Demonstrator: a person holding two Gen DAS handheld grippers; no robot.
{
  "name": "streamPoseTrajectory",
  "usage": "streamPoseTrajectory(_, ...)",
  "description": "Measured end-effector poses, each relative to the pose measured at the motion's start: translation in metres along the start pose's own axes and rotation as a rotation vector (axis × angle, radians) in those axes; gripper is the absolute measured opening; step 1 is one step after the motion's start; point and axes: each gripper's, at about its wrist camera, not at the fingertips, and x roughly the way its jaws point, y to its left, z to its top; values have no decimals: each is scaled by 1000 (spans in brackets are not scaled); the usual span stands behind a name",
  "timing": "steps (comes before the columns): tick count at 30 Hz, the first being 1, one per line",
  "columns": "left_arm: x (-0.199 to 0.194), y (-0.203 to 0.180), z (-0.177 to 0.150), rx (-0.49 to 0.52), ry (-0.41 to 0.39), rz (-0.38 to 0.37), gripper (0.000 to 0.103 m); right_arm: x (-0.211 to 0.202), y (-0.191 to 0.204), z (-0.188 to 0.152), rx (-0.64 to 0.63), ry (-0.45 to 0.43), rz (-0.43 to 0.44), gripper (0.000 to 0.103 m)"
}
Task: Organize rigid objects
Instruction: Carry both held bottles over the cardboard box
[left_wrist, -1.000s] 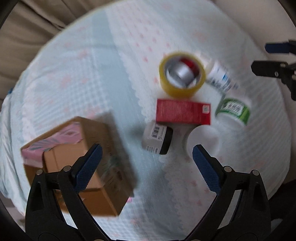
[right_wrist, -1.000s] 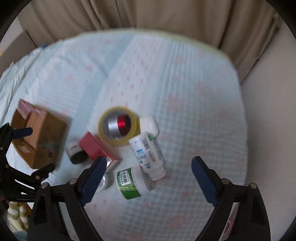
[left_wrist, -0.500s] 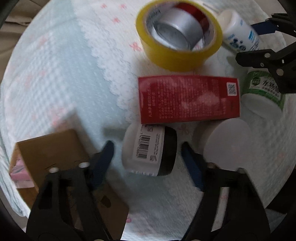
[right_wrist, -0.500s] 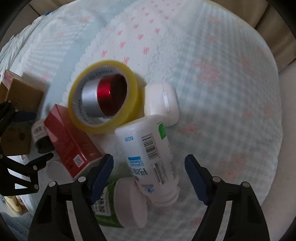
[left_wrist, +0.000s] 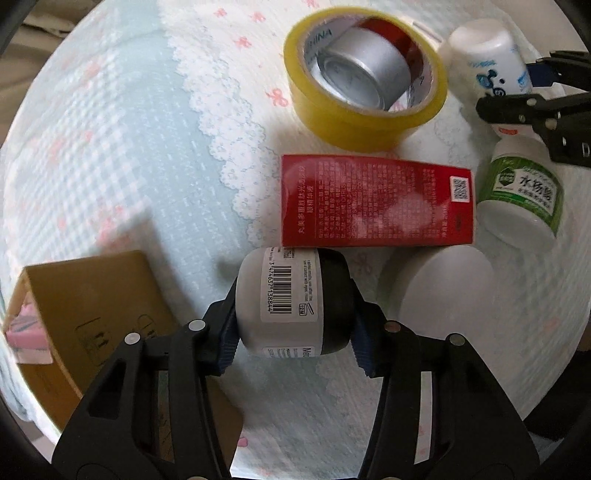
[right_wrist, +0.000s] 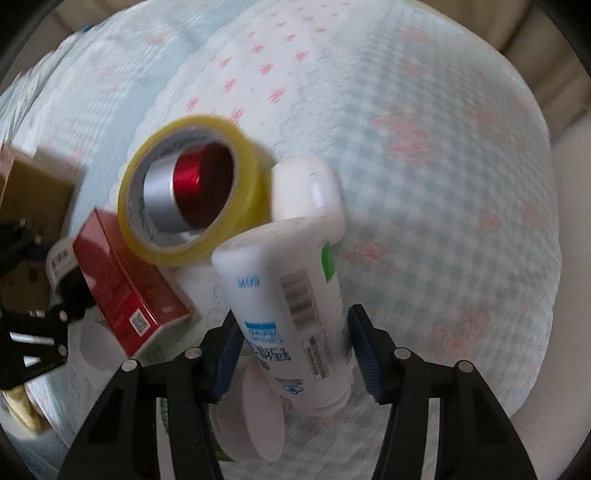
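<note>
Your left gripper (left_wrist: 293, 326) has just been closing and now clamps the grey-and-black jar (left_wrist: 291, 302) lying below the red box (left_wrist: 375, 201) — your right gripper (right_wrist: 293, 343), also just closing, grips the white bottle (right_wrist: 288, 295) beside the yellow tape roll (right_wrist: 188, 201).

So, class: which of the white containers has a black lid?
The small jar clamped in the left gripper; the bottle and green-labelled jar have white lids.

Both my grippers point straight down, fingers just closed in.
Left gripper (left_wrist: 293, 325) clamps something at six o'clock; right gripper (right_wrist: 295, 350) likewise pinches something.
</note>
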Motion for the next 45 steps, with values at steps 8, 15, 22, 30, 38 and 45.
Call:
streamPoseTrajectory(8,-52,9,-14,-66,-102,-17,47,-53,-10,-13,109,-101,-37,48)
streamPoseTrajectory(15,-134,29,-35,-171,-264,-41,47,-132,6,-28,177,-212,-27,48)
streamPoseTrajectory(22,-240,54,-78,-272,-423,-47,47,-217,40,-51,177,-323,30,48)
streamPoseTrajectory(30,-301,104,-142,-342,-506,3,47,-279,106,-61,134,-433,123,48)
streamPoseTrajectory(38,-313,180,-187,-348,-545,16,47,-294,194,-53,93,-452,174,48)
streamPoseTrajectory(45,-300,260,-210,-269,-537,-20,47,-274,270,-22,240,-412,282,48)
